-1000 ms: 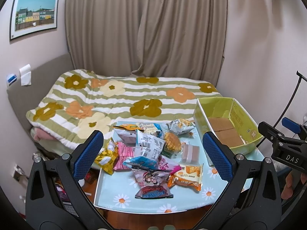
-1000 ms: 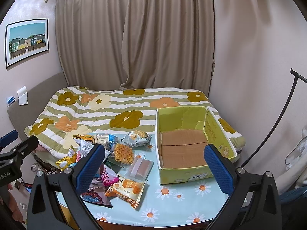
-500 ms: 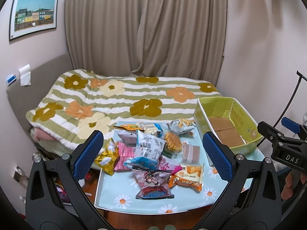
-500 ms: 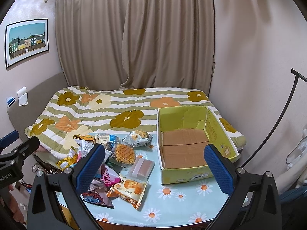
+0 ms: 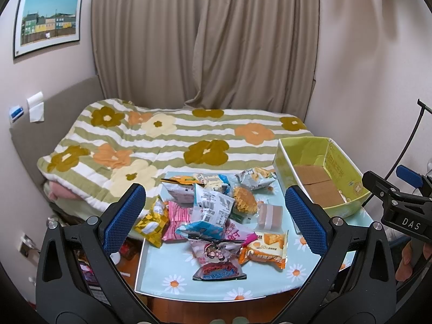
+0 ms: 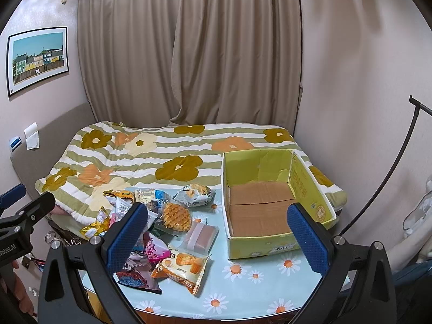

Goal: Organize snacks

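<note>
Several snack packets [image 5: 213,216] lie in a loose pile on the left half of a small table [image 5: 264,283] with a daisy-print cloth. Among them are an orange cake packet [image 6: 181,268], a waffle [image 6: 175,217] and a clear-wrapped brown bar [image 6: 201,236]. An empty yellow-green cardboard box [image 6: 270,210] stands on the table's right side. My left gripper [image 5: 214,220] hovers open above the pile with nothing between its fingers. Held wide open too, my right gripper [image 6: 217,236] hangs over the table between pile and box. Each gripper shows at the edge of the other's view.
A bed with a flower-striped quilt [image 6: 167,154] lies directly behind the table. Curtains [image 6: 189,48] cover the back wall. A black stand's rod [image 6: 388,167] leans at the right. A person's hand [image 5: 407,262] holds the right gripper's handle.
Both views have crept very slightly closer to the table. The snacks and the box have not moved, and both grippers remain open.
</note>
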Motion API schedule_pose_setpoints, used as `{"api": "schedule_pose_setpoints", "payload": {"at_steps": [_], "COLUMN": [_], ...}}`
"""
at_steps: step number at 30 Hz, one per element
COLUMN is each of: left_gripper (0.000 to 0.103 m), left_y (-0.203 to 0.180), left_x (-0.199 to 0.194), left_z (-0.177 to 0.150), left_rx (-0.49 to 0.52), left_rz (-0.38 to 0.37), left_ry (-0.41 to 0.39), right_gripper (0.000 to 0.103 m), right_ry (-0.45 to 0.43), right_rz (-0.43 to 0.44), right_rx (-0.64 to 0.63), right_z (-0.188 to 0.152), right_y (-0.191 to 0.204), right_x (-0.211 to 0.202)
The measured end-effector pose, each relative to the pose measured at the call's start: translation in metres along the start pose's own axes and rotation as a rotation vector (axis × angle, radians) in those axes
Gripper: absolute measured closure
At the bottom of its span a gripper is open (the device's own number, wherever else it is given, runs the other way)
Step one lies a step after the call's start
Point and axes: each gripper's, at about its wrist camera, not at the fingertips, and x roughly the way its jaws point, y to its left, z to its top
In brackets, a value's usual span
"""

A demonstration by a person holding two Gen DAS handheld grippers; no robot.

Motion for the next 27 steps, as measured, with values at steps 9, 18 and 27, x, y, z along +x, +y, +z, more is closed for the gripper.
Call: {"api": "schedule_pose_setpoints", "payload": {"at_steps": [9, 18, 27], "left_gripper": [0.0, 0.0, 0.0], "left_y": [0.0083, 0.0077, 0.0045], "left_x": [-0.0002, -0.0005, -0.002], "left_z": [0.0032, 0.0027, 0.0027], "left_rx": [0.007, 0.009, 0.015], "left_rz": [-0.002, 0.0, 0.003], "left_ry": [-0.009, -0.01, -0.01], "right_gripper": [0.0, 0.0, 0.0], "right_ry": [-0.004, -0.001, 0.003], "right_rz": [-0.001, 0.002, 0.008], "right_rx": [0.001, 0.005, 0.006], "right_z": [0.0011, 0.0026, 0.0011], "right_y": [0.0041, 0.0045, 0.0003], "right_x": [-0.0014, -0.0026, -0.0058]}}
